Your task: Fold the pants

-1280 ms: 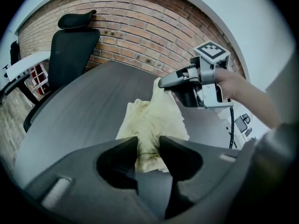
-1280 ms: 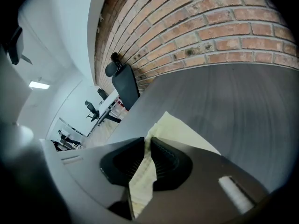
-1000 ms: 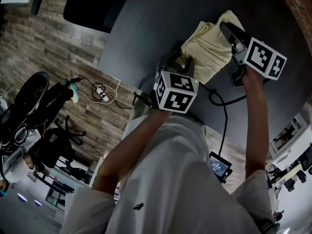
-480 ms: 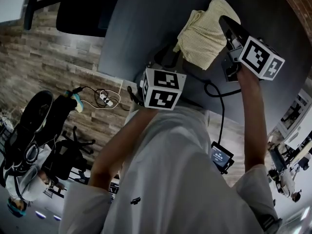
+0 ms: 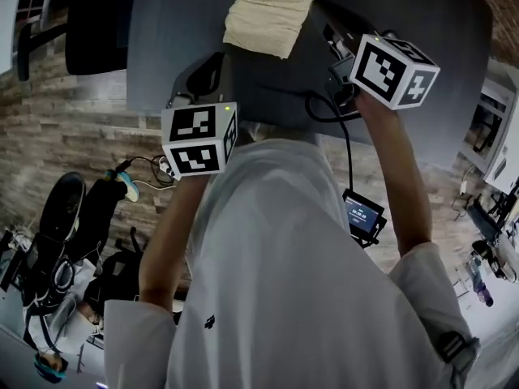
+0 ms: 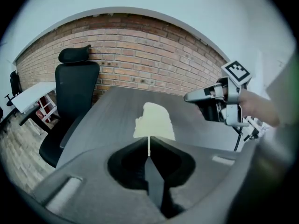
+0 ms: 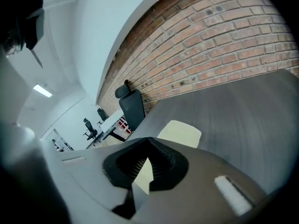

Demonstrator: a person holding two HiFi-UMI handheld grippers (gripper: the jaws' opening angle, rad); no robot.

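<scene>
Table [image 5: 405, 23]: dark grey, brick wall [image 6: 154, 45] behind.
Chair [image 6: 74, 92]: black, at table's left edge.
Pants [image 5: 272, 6]: pale yellow, folded bundle, flat on table, ahead of both grippers, touching neither.
Left gripper [image 6: 149, 146]: I read jaws together, nothing held; sliver of pants shows beyond.
Right gripper [image 7: 142, 169]: I read jaws slightly apart, empty, above table, right of pants.
</scene>
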